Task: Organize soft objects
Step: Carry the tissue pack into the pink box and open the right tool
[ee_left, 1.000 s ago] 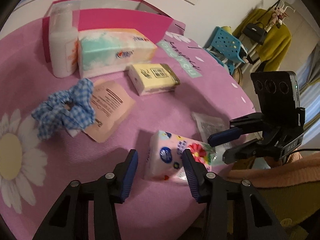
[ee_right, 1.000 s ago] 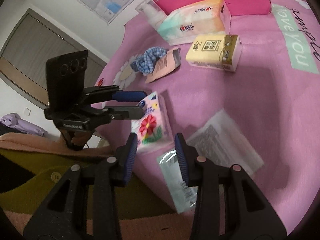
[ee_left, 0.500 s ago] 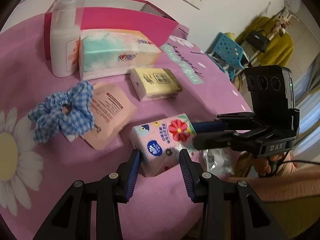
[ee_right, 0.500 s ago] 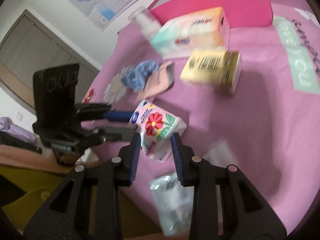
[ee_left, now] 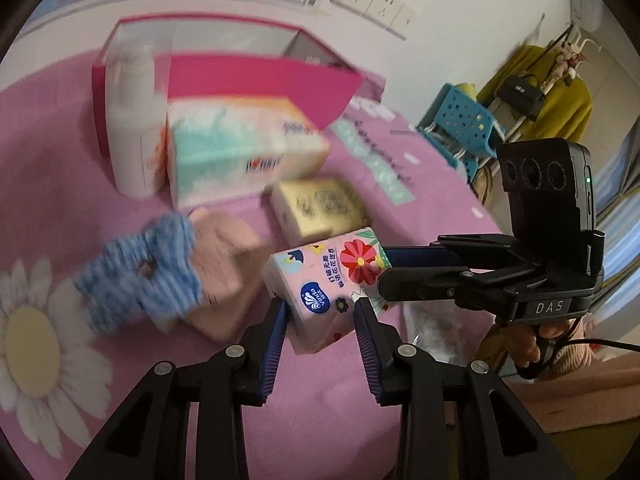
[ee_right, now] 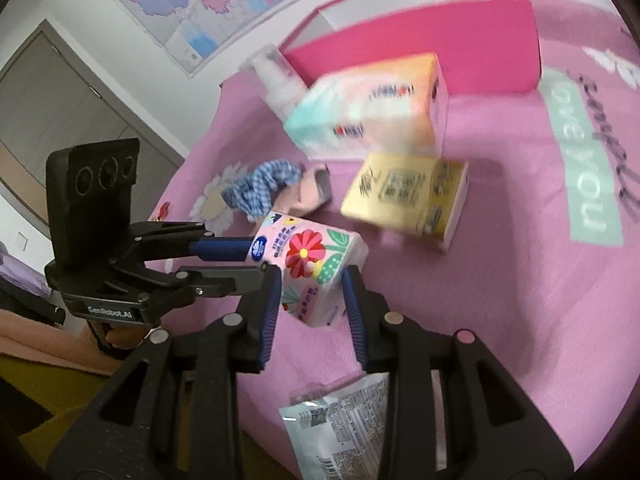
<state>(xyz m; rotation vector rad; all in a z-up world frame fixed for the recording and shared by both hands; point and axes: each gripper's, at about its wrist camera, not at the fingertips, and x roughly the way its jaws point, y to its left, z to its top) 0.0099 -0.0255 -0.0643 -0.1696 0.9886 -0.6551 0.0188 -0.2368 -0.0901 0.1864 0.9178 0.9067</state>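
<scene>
Pink, soft, blocky floral tissue pack

From my right wrist view: flowered tissue pack nearest; scrunchie behind it to the left, small tissue box behind right, large tissue pack farther back, open box rearmost.

Yellow pack blocks ahead (right side free).

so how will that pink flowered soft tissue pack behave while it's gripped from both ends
The pink flowered soft tissue pack probably squashes: the left gripper and right gripper pinch its plastic-wrapped ends. It seems light, and the glossy wrap may slip.
</scene>
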